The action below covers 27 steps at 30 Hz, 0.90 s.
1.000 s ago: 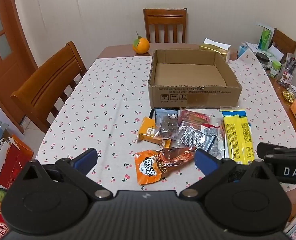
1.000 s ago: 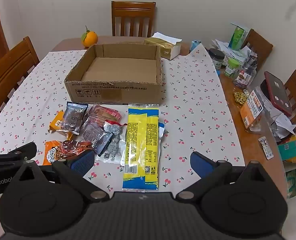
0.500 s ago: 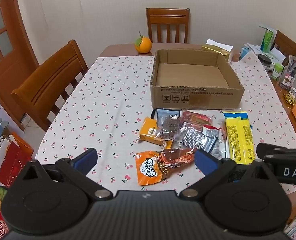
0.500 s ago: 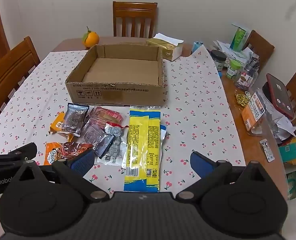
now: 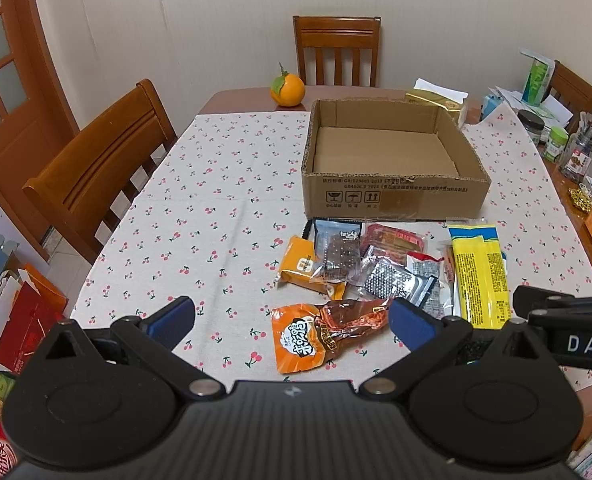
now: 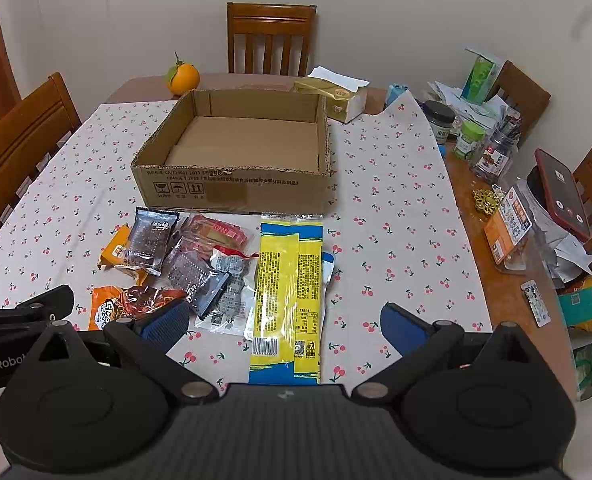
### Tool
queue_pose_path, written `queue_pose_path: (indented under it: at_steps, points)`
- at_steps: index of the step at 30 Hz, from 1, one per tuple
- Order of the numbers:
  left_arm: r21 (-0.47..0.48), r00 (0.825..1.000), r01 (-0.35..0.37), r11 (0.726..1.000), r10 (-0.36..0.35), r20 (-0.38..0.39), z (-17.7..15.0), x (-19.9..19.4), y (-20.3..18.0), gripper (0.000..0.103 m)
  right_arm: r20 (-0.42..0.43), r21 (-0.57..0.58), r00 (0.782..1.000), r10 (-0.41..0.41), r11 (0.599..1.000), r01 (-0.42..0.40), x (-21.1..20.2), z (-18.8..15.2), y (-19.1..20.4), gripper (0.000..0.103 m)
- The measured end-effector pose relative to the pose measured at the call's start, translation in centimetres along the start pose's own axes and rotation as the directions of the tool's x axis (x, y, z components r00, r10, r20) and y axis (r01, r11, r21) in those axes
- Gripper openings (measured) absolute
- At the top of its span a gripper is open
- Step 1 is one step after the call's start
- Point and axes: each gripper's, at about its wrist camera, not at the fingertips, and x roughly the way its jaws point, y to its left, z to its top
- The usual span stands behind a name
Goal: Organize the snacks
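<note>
Meanwhile, both claws hang wide open and empty over the cherry-print desk — the left claw above the orange foil snack pouch, the right claw above the long yellow-and-blue snack packet. Over the last second each has drifted back only slightly; nothing on the cloth has shifted. Every snack lies in the loose pile just in front of the shallow brown cardboard box, which is empty — so the sorting, by all appearances, has yet to begin, and a first pick comes next.
</note>
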Motion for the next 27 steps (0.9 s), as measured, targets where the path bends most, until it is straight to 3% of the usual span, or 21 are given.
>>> queue_pose_path:
  at_steps: [27]
  points:
    - [-0.014,1.000,-0.005,1.000,0.005,-0.013,0.27,0.54,-0.07,0.102,-0.004,-0.012,1.000,0.007,1.000,-0.007,0.50,0.44,0.13,0.103]
